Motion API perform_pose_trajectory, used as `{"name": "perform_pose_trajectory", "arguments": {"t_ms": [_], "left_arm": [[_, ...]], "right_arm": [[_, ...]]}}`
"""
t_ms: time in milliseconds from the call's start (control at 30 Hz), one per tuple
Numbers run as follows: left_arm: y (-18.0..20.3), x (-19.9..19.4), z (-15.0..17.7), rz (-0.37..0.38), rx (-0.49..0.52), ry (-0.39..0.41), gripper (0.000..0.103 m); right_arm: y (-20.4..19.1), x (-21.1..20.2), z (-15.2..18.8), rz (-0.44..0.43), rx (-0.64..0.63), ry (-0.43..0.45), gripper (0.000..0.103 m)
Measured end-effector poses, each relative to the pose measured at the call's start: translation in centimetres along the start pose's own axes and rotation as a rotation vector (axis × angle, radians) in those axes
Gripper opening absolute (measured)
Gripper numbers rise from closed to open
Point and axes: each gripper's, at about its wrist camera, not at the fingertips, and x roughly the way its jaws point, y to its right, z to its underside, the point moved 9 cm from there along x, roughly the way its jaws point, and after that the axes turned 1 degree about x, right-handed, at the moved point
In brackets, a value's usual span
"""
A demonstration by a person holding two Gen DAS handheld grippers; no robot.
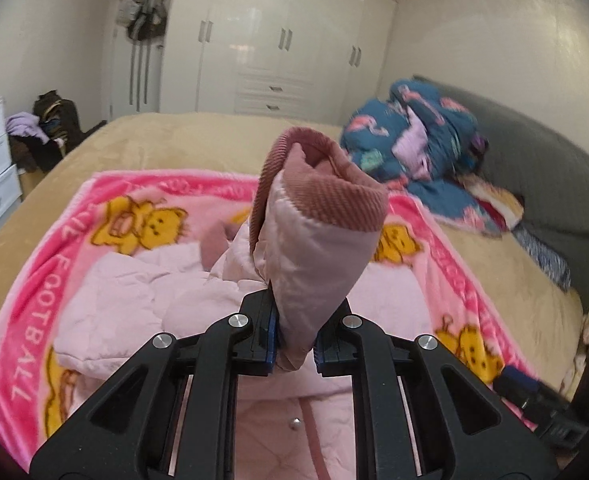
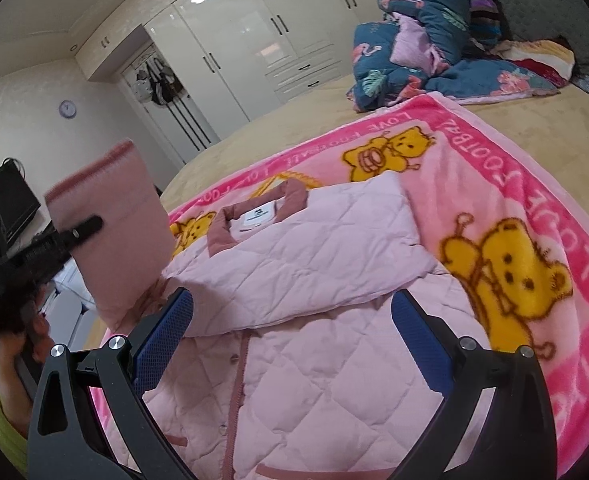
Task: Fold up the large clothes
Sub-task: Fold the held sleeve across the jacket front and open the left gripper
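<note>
Pink blanket (image 2: 534,168) lettering "LOVE FOOTBALL"; jacket (image 2: 314,240) label unreadable.

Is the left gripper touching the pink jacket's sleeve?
Touching. In the left wrist view the left gripper has its blue pads clamped on the sleeve, whose ribbed cuff stands above the jaws.

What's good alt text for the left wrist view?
The left gripper is shut on the ribbed-cuff sleeve of a pink quilted jacket, lifting it over a pink bear-print blanket on a bed.
</note>
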Motion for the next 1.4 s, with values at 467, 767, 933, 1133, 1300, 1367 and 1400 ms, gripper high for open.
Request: {"name": "perform_pose_trajectory", "arguments": {"t_ms": [467, 767, 933, 1133, 1300, 1367, 1400], "left_arm": [[5.0, 6.9, 8.9, 0.028, 0.133, -0.224, 0.011], [7.1, 8.6, 13.4, 0.004, 0.274, -0.345, 0.037], [8.3, 8.1, 15.0, 0.052, 0.323, -0.381, 0.071], [8.1, 5.7, 15.5, 0.126, 0.306, -0.401, 0.086], [3.8, 3.7, 13.5, 0.105, 0.239, -0.359, 0.092], [1.0, 3.2, 11.9, 0.079, 0.182, -0.334, 0.093], [-0.3, 3.1, 11.2, 0.063, 0.158, -0.319, 0.093]], "right_arm": [[4.7, -0.3, -0.3, 0.050, 0.073, -0.005, 0.099], [5.9, 0.2, 0.1, 0.063, 0.093, -0.020, 0.099], [5.8, 1.0, 0.5, 0.061, 0.098, -0.039, 0.099], [5.4, 2.1, 1.0, 0.050, 0.098, -0.066, 0.099], [4.3, 3.9, 2.1, 0.040, 0.085, -0.113, 0.099], [3.3, 5.0, 3.0, 0.013, 0.086, -0.147, 0.099], [3.0, 5.5, 3.3, 0.010, 0.087, -0.159, 0.099]]}}
